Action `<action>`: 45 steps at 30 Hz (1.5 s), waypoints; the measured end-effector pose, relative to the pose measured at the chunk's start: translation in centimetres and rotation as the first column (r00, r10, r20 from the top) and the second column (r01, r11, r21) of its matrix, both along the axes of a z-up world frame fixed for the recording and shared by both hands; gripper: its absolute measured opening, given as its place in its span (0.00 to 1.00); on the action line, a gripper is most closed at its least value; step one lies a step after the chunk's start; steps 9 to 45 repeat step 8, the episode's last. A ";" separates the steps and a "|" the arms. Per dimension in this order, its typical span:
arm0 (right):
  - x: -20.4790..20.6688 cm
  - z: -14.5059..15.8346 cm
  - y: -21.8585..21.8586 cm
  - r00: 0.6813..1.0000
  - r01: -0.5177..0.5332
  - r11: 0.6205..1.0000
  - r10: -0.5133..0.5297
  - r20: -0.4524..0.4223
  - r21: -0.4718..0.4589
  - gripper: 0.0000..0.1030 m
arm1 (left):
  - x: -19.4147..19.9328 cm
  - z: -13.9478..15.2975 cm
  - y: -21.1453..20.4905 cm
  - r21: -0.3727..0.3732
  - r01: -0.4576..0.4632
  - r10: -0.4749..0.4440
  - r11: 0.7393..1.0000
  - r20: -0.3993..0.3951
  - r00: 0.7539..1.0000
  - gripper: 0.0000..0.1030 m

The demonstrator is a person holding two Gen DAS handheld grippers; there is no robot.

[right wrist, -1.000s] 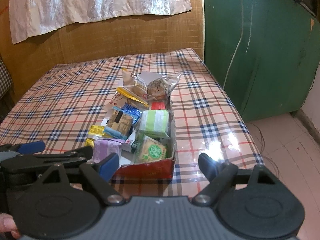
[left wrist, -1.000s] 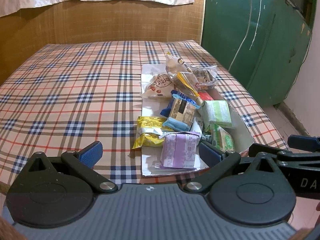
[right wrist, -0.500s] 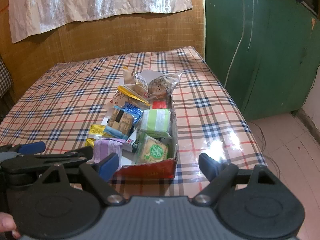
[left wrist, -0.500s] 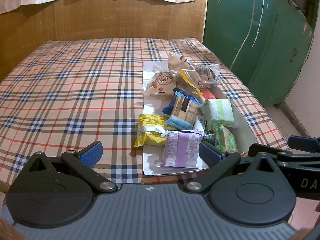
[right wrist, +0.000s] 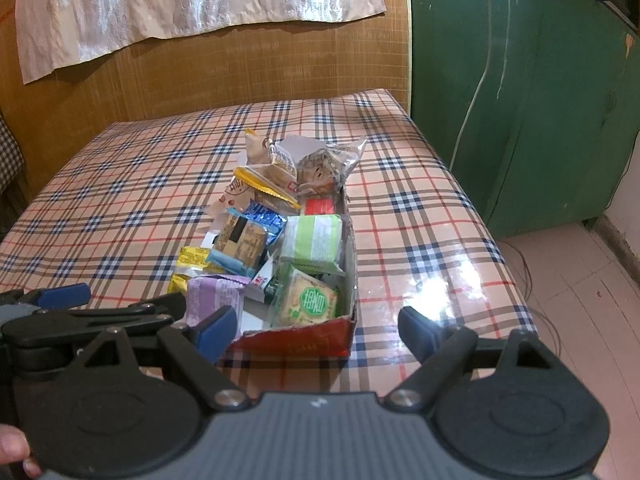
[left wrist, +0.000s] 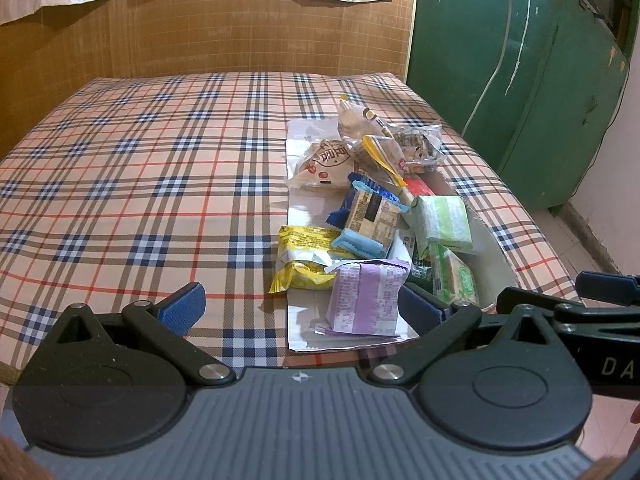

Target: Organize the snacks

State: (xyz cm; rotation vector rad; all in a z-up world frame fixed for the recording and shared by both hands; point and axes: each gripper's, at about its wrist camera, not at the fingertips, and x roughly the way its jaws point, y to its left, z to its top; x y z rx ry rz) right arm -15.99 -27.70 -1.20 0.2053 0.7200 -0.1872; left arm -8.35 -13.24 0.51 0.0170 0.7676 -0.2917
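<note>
A plaid-covered table [left wrist: 140, 184] fills the room beside a green cabinet [right wrist: 520, 100]. Near its right edge sits a torn-open red cardboard box [right wrist: 296, 340], flattened on one side, heaped with wrapped snacks [left wrist: 372, 216]: a green packet [right wrist: 316, 240], a yellow packet [left wrist: 304, 248] and a purple packet [left wrist: 366, 296] at the near end. The left gripper [left wrist: 300, 304] and right gripper [right wrist: 316, 326] hover at the table's near edge, both with jaws spread wide and nothing between them.

Plaid tablecloth [left wrist: 160, 184], purple packet [left wrist: 364, 296]
</note>
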 end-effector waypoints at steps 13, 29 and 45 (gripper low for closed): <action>0.2 -0.1 0.0 1.000 0.000 1.000 0.000 0.000 0.000 0.85 | 0.2 0.1 -0.3 0.000 -0.005 0.005 1.000 0.006 1.000 1.00; 0.2 -0.1 0.0 1.000 0.000 1.000 0.000 0.000 0.000 0.85 | 0.2 0.1 -0.3 0.000 -0.005 0.005 1.000 0.006 1.000 1.00; 0.2 -0.1 0.0 1.000 0.000 1.000 0.000 0.000 0.000 0.85 | 0.2 0.1 -0.3 0.000 -0.005 0.005 1.000 0.006 1.000 1.00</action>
